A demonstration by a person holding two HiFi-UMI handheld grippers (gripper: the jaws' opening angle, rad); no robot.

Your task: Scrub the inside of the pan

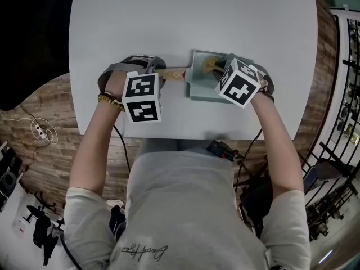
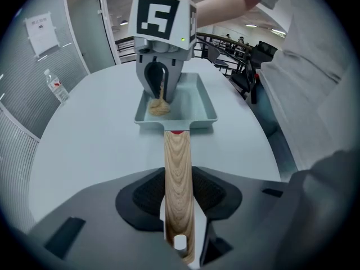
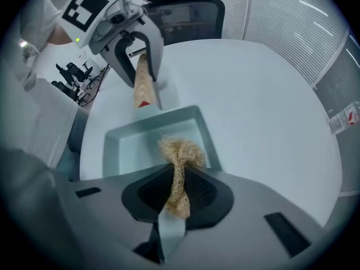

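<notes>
The left gripper (image 2: 179, 198) has its dark, bumpy fingers (image 2: 143, 193) closed on the handle (image 2: 177, 162) of the pan (image 3: 132, 145), squeezing it from both sides near its end. The handle is long, made of light wood with wavy lines, and has a small hole at the end and a red band where it meets the pan. The right gripper (image 3: 177, 190) has its fingers (image 3: 211, 193) pinched close together on a scrubber (image 3: 180, 156), a tan, stringy bundle like dry grass. The fluffy end of the scrubber pokes down inside the pan, on the bottom near the handle end. The pan is pale blue-green, shaped like a box with low walls, and looks smooth. It sits flat on a round, plain white counter (image 1: 191, 21), right in front of the person. A clear water bottle (image 2: 57, 88) stands far off on the counter's edge. The floor (image 1: 50, 106) around it is brown wood. A black chair (image 3: 180, 10) stands across the counter.
</notes>
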